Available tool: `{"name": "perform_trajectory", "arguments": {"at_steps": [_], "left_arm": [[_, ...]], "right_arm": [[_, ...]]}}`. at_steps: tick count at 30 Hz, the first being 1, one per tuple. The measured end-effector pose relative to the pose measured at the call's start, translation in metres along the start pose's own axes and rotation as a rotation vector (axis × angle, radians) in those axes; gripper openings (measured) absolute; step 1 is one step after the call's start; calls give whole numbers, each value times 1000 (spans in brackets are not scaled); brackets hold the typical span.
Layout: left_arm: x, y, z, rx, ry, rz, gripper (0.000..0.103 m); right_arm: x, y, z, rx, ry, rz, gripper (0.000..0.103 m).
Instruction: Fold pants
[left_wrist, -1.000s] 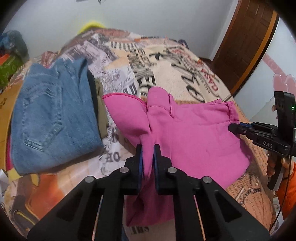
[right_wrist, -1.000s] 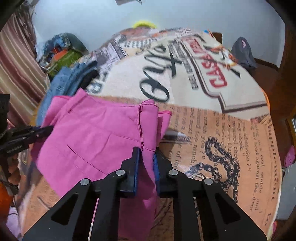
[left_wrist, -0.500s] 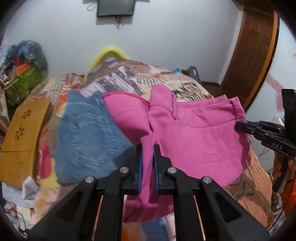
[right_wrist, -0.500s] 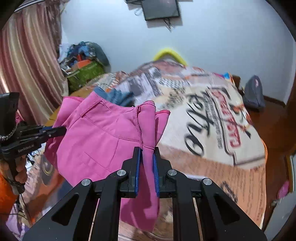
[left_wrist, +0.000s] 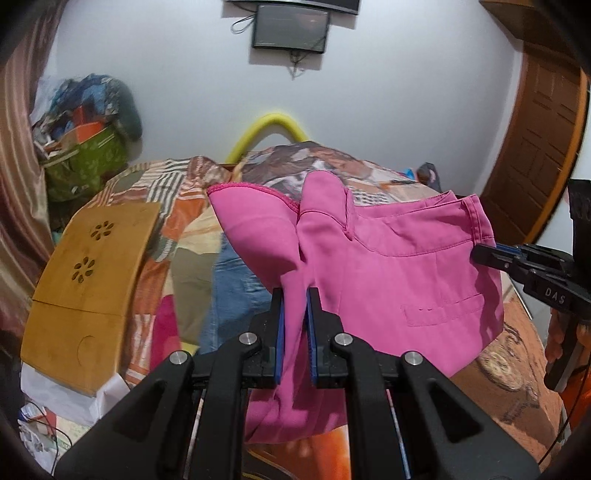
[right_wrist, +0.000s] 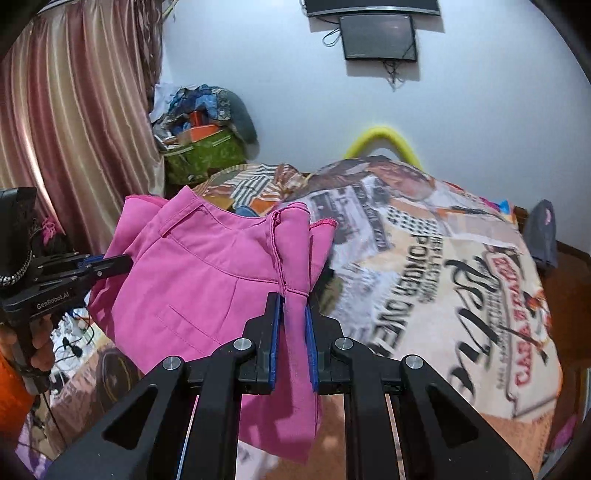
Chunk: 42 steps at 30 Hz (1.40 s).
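since a second ago you have raised the pink pants (left_wrist: 399, 273) off the bed (right_wrist: 443, 280).
your left gripper (left_wrist: 294, 306) and right gripper (right_wrist: 290, 314) each pinch a bunched corner, the cloth hanging stretched between them above the jeans (left_wrist: 236, 291).

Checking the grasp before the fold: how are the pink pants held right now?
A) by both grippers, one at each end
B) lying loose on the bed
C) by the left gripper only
A: the left gripper and right gripper each pinch the pink pants.
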<state>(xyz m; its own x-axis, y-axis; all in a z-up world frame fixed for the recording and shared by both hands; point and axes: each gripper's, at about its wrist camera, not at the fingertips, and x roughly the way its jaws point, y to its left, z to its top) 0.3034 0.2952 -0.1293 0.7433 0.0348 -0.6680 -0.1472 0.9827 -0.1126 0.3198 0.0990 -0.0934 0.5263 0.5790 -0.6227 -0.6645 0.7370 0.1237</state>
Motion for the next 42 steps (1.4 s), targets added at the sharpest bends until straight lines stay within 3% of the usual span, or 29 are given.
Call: {"name": "perform_trajectory", "arguments": {"at_steps": [12,15,17,22,25,29,32,42], "left_arm": [[93,66,-31,-68,143,55,10],[109,77,-44,-98,159,57,18],[110,83,-49,-130,150,49,30],[105,85,-50,-134,139,101,42],[96,83,-50,-110,152,159,42],[77,80,-50,-104,165,185,42],[47,69,-46,-91,132,184,42],[-111,-7,-24,-4,-113,119,42]], "right_arm": [[111,20,0,-32,112,-2,11],[130,20,-7,-53,139,-50,11],[137,17,-11,-48,163,-55,13],[144,11,-16,-60,208,-89,30],[137,12,-17,-71,221,-118,40],[112,12,-18,-66,205,-125,40],[82,15,-16,-56,166,-112,40],[-56,54,6,-50,-77,-54,40]]}}
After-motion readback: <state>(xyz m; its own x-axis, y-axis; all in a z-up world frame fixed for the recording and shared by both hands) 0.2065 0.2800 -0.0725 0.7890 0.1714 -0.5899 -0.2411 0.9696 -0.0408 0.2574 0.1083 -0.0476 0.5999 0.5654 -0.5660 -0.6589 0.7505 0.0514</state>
